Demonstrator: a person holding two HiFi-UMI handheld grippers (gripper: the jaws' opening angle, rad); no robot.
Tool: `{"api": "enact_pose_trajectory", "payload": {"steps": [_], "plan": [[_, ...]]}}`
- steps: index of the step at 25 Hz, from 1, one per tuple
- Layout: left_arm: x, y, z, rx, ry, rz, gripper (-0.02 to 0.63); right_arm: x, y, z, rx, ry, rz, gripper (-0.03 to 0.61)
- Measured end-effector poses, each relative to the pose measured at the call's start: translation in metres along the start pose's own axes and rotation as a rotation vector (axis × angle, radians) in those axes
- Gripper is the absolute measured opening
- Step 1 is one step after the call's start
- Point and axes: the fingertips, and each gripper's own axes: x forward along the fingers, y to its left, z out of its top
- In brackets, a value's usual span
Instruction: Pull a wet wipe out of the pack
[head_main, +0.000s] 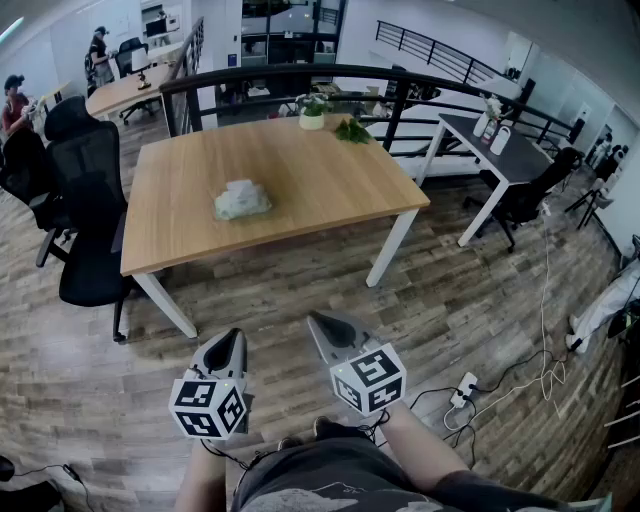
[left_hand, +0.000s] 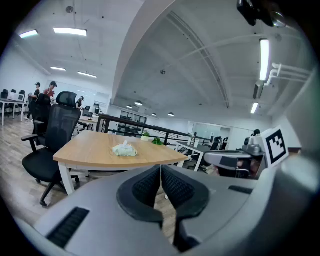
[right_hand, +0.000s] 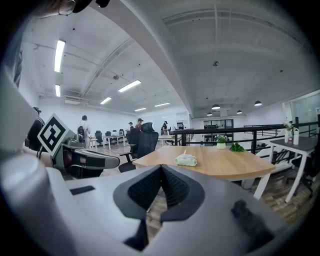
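A pale green pack of wet wipes (head_main: 242, 200) lies near the middle of a wooden table (head_main: 330, 180), with a white wipe tip poking up from its top. It also shows in the left gripper view, the pack (left_hand: 124, 149), and in the right gripper view, the pack (right_hand: 186, 160). Both grippers hang over the floor well short of the table. My left gripper (head_main: 236, 336) is shut with nothing in it, jaws touching (left_hand: 160, 167). My right gripper (head_main: 313, 320) is shut and empty too (right_hand: 161, 167).
Black office chairs (head_main: 85, 215) stand at the table's left side. A small potted plant (head_main: 312, 113) and green leaves (head_main: 352, 130) sit at the far edge by a black railing (head_main: 300, 75). A second table (head_main: 495, 145) is at right. Cables and a power strip (head_main: 465, 390) lie on the floor.
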Motion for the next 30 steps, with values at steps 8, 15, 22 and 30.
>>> {"api": "enact_pose_trajectory", "payload": {"steps": [8, 15, 22, 30], "plan": [[-0.004, 0.008, 0.004, 0.025, 0.013, 0.019, 0.017, 0.004, 0.007, -0.001, 0.003, 0.02, -0.01, 0.025], [-0.014, 0.018, -0.001, 0.088, 0.042, 0.047, 0.017, 0.005, 0.019, -0.003, -0.005, 0.022, -0.023, 0.025], [-0.024, 0.026, -0.009, 0.084, 0.05, 0.03, 0.015, -0.003, 0.025, -0.01, 0.049, 0.004, -0.056, 0.025], [-0.018, 0.035, -0.006, 0.069, 0.043, 0.019, 0.015, 0.009, 0.012, -0.017, 0.069, 0.003, -0.089, 0.025]]}}
